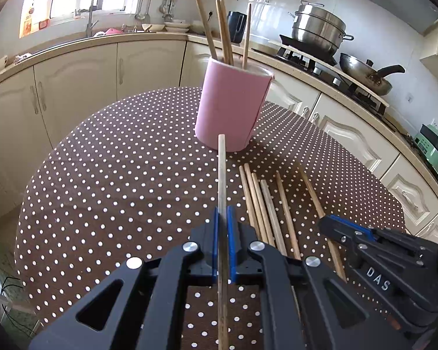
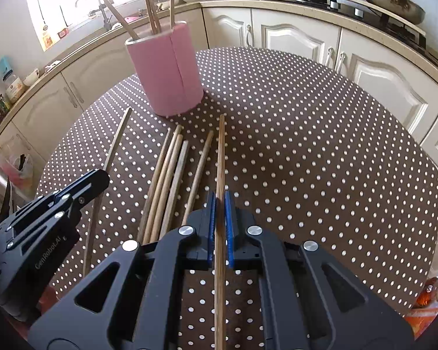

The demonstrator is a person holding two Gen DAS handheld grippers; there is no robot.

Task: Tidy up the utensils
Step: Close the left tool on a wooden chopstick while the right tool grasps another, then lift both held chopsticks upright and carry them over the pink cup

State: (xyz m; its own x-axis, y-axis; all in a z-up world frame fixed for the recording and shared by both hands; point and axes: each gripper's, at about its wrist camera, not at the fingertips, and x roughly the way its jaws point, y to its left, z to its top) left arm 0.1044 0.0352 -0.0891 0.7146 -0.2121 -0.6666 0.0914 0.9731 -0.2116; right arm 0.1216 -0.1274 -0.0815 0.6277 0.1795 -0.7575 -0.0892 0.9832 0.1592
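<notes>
Kitchen cabinets ring a polka-dot counter (image 1: 116,175) strewn with chopsticks.
Left tongs (image 1: 223,218) and right tongs (image 2: 219,204) each clench one chopstick (image 1: 222,175) (image 2: 220,157) lengthwise, tip forward; the pink holder (image 1: 230,105) (already holding several) stands ahead, nearer the left, loose chopsticks (image 1: 265,201) lying between both.

Two matte black plastic grippers (image 1: 223,221) (image 2: 219,204) are seen, each fitted with blue ribbed pads and round silver screws; "DAS" is lettered at four o'clock
</notes>
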